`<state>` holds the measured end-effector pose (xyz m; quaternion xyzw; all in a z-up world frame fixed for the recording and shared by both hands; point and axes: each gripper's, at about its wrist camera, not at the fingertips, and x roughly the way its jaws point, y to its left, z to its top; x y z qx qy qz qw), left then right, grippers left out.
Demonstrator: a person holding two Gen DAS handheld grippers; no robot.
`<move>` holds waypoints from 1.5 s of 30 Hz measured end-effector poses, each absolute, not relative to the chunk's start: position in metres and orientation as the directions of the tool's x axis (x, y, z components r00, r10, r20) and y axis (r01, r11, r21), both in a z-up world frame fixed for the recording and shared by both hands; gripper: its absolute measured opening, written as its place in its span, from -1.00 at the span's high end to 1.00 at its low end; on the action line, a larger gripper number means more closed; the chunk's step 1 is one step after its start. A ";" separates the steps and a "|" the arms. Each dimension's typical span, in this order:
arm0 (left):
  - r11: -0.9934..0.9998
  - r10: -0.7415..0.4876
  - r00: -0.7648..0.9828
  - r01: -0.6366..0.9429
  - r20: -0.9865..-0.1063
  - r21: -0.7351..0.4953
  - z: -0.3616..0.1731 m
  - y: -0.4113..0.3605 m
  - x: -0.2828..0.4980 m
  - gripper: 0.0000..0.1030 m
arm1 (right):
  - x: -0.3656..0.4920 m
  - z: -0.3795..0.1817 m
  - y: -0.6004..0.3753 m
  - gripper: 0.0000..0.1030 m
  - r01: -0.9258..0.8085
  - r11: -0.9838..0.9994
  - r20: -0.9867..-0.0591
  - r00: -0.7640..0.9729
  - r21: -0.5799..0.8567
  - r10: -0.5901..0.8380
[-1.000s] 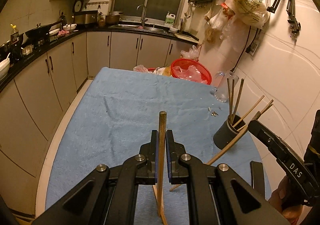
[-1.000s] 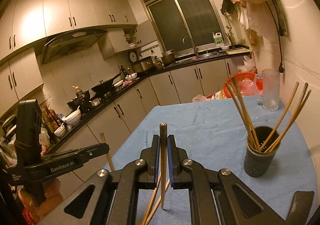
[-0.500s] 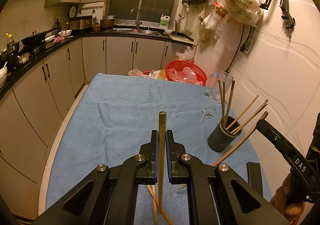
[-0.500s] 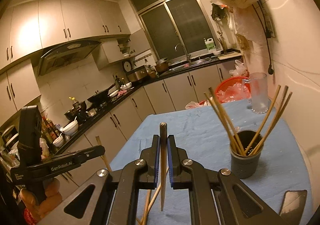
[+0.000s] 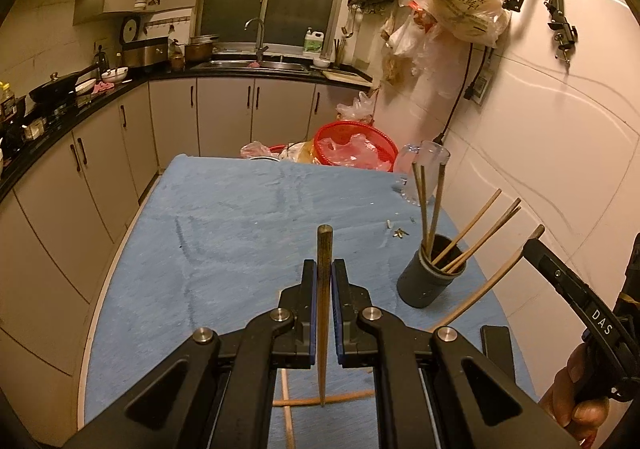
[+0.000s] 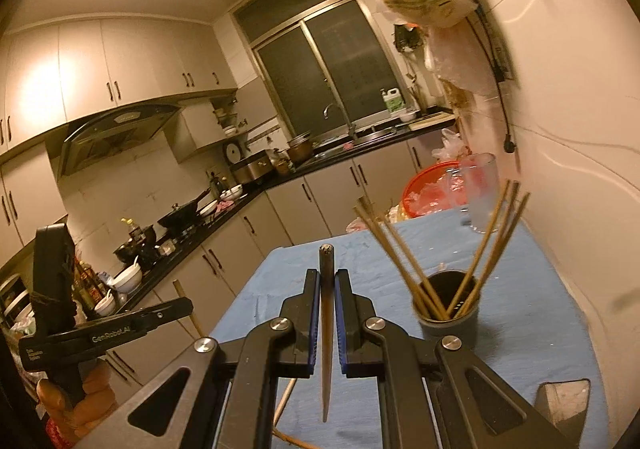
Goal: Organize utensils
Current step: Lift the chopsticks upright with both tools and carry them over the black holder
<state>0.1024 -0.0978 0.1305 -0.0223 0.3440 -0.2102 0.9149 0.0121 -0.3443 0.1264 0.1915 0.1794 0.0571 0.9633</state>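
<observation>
Left gripper (image 5: 324, 281): fingers clamped on one upright wooden chopstick (image 5: 323, 313), its tip hanging above loose chopsticks (image 5: 320, 401) lying on the blue cloth-covered table (image 5: 224, 217).
Right gripper (image 6: 327, 289): fingers pinching a second wooden chopstick (image 6: 326, 337).
Dark grey cylindrical holder (image 6: 448, 313): standing near the table's right edge, holding several splayed chopsticks.
Clear glass mug (image 6: 482, 193): behind the holder.

matt wooden chopstick (image 5: 324, 289) between blue rubbery pads (image 5: 336, 313); fuzzy blue cloth on the tabletop (image 5: 240, 217); matt grey plastic holder (image 5: 432, 277); clear glass mug (image 6: 482, 197).
</observation>
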 end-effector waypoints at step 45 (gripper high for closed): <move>0.809 -0.563 0.661 0.564 -0.496 -0.168 0.225 -0.225 0.121 0.86 | 0.013 0.215 -0.436 0.85 0.116 0.929 -0.154 0.986 0.352 -0.065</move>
